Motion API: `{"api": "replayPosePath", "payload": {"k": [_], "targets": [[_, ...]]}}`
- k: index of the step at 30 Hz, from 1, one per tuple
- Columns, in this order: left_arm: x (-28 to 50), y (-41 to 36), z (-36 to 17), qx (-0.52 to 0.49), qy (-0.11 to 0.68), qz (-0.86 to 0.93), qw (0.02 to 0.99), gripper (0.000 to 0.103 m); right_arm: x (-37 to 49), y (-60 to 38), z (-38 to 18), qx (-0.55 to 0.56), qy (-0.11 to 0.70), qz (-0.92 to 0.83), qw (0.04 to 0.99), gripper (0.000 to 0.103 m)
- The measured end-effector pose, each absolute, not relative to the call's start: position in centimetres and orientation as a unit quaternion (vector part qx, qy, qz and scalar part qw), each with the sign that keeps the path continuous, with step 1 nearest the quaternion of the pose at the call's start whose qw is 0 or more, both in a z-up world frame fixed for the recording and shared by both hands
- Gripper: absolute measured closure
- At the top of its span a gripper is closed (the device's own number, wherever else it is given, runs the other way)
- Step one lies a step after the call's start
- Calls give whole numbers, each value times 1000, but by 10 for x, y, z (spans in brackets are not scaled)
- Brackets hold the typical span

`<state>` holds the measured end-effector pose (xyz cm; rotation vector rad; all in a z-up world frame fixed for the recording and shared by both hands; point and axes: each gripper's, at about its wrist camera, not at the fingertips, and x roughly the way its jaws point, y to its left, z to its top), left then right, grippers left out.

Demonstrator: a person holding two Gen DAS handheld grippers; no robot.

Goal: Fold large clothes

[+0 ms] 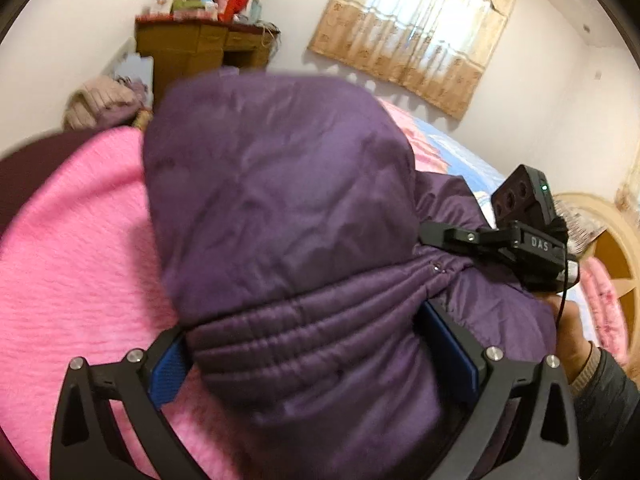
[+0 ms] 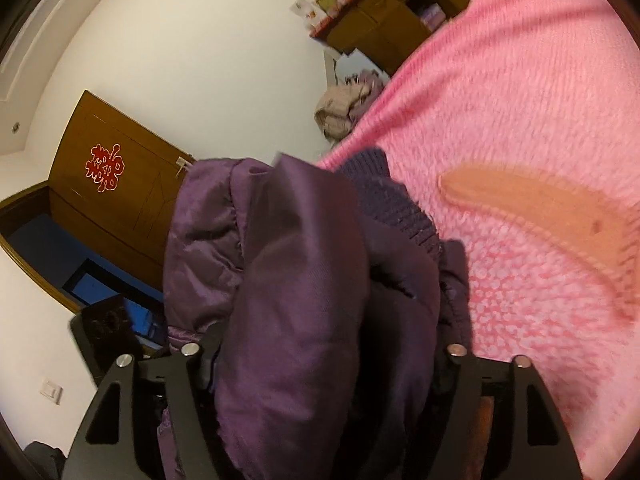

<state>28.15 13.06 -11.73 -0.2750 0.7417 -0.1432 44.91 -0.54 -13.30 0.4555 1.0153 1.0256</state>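
Note:
A purple padded jacket (image 1: 280,208) hangs bunched above the pink bed blanket (image 1: 72,272). My left gripper (image 1: 320,344) is shut on a thick quilted fold of it, its blue pads pressed against both sides. My right gripper (image 2: 328,360) is shut on another bunch of the jacket (image 2: 296,288), with the dark ribbed cuff (image 2: 392,200) beside it. The right gripper also shows in the left wrist view (image 1: 452,236), at the jacket's right edge, held by a hand. Its fingertips are hidden in the cloth.
The pink blanket (image 2: 520,120) covers the bed. A wooden desk (image 1: 200,48) with boxes stands at the far wall, with a pile of clothes (image 1: 104,100) beside it. A curtained window (image 1: 416,24) and a wooden headboard (image 1: 612,256) are on the right. A brown door (image 2: 108,200) is on the left.

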Motion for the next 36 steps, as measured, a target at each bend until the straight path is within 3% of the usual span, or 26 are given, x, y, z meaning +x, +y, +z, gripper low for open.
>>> {"api": "replayPosePath", "payload": {"k": [5,7,14,24,36], "targets": [[233,130,-59,-64,282,-22,957,0,422,-32,-75,169,418,424,785,26],[211,132,-39,-34,254,6,966,0,405,-47,-47,159,379,403,818,19],[153,135,-18,24,217,79,973,0,278,-30,31,31,266,302,915,18],[129,111,0,43,204,69,975,0,163,13,40,-61,217,308,924,18],[131,101,0,37,206,56,976,0,156,5,47,-51,204,312,927,18]]}}
